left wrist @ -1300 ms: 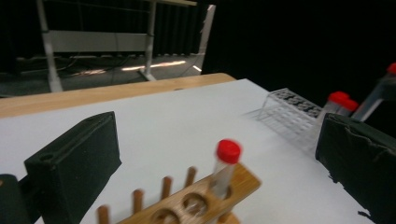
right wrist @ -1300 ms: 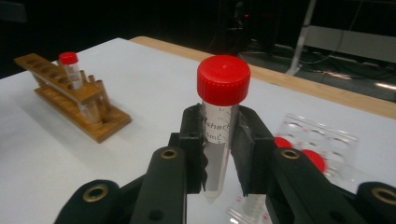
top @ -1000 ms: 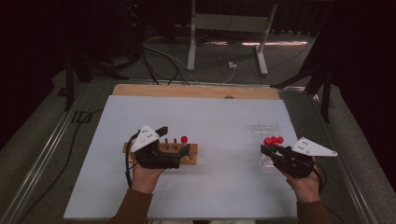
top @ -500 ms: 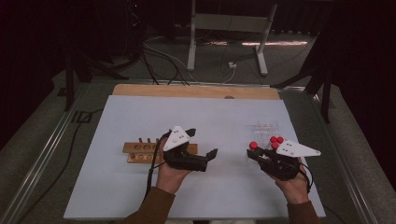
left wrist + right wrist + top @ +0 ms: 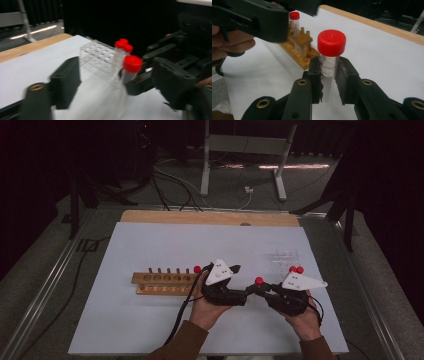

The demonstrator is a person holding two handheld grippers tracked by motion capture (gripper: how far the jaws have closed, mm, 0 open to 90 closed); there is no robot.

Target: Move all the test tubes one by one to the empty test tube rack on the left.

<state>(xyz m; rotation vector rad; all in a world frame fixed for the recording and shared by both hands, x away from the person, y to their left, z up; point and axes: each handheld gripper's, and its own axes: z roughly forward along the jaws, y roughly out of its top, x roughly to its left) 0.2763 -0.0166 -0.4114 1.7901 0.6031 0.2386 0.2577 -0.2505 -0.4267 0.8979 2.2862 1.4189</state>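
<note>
My right gripper (image 5: 329, 75) is shut on a clear tube with a red cap (image 5: 331, 42) and holds it upright. In the high view this tube (image 5: 259, 280) stands between the two hands, with the right gripper (image 5: 262, 290) just behind it. My left gripper (image 5: 120, 82) is open, its jaws wide on either side of the held tube (image 5: 131, 65) without touching it. From above, the left gripper (image 5: 244, 296) points right at the tube. A wooden rack (image 5: 165, 282) holds one red-capped tube (image 5: 197, 268) at its right end.
A clear plastic rack (image 5: 98, 57) stands behind the held tube with two red-capped tubes (image 5: 123, 44) in it, also at the right of the white mat (image 5: 150, 330) as two red caps (image 5: 296, 269). The wooden rack (image 5: 299, 47) lies left of the hands.
The left gripper has left the wooden rack and swung right to meet the right gripper. The right gripper has come left from the clear rack with the tube in it.
</note>
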